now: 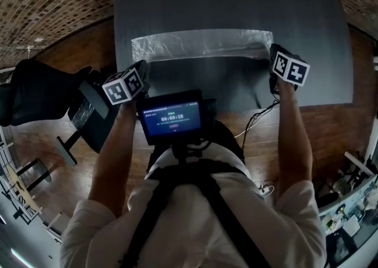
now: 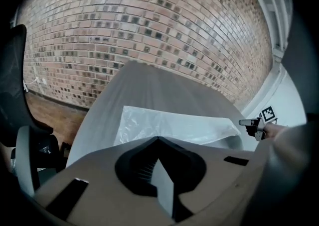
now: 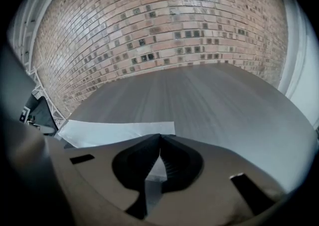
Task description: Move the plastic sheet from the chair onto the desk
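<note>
The plastic sheet point(image 1: 201, 44) is stretched crosswise over the near half of the bench point(image 1: 236, 1). Its far edge seems to lie on the dark top; I cannot tell whether the rest of it touches. The left tongs point(image 2: 158, 139) are closed on the sheet's near left corner, with a strip of the film pinched between the jaws. The right tongs point(image 3: 159, 136) are clamped the same way on the near right corner. A black chair point(image 1: 41, 90) stands on the wooden floor point(image 1: 331, 131), off the bench's left edge. A brick wall point(image 3: 159, 31) rises beyond the far edge.
</note>
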Demonstrator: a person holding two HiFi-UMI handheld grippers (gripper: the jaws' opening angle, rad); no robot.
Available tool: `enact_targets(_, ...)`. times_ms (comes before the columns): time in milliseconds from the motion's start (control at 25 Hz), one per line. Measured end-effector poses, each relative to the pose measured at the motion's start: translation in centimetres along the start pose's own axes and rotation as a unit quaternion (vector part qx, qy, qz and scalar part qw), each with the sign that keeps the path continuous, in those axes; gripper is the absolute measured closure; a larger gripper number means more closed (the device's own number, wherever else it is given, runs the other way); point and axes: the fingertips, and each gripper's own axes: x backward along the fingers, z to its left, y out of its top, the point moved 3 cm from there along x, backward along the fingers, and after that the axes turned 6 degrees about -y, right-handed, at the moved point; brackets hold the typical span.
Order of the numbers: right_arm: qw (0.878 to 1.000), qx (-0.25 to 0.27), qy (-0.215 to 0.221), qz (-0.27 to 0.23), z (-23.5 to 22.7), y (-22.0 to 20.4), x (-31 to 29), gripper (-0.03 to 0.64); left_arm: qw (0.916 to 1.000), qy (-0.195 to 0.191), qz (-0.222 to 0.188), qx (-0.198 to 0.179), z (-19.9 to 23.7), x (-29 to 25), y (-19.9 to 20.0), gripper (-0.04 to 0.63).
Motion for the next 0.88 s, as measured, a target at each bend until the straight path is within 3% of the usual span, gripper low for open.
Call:
enact_targets(440, 0.999, -0.007, 0.045, -0.015, 5.4, 0.1, 1.6, 0.609, 0.9973, -0.063, -0.031, 0.021, -5.3, 1.0, -0.6, 0.595)
enact_targets(880, 0.987, 0.012, 0.153, -0.055, 12.4, 0.5, 3.5, 0.611, 0.9940, -0.099, -0.044, 0.013, -8.4, 2.3, -1.0, 0.595)
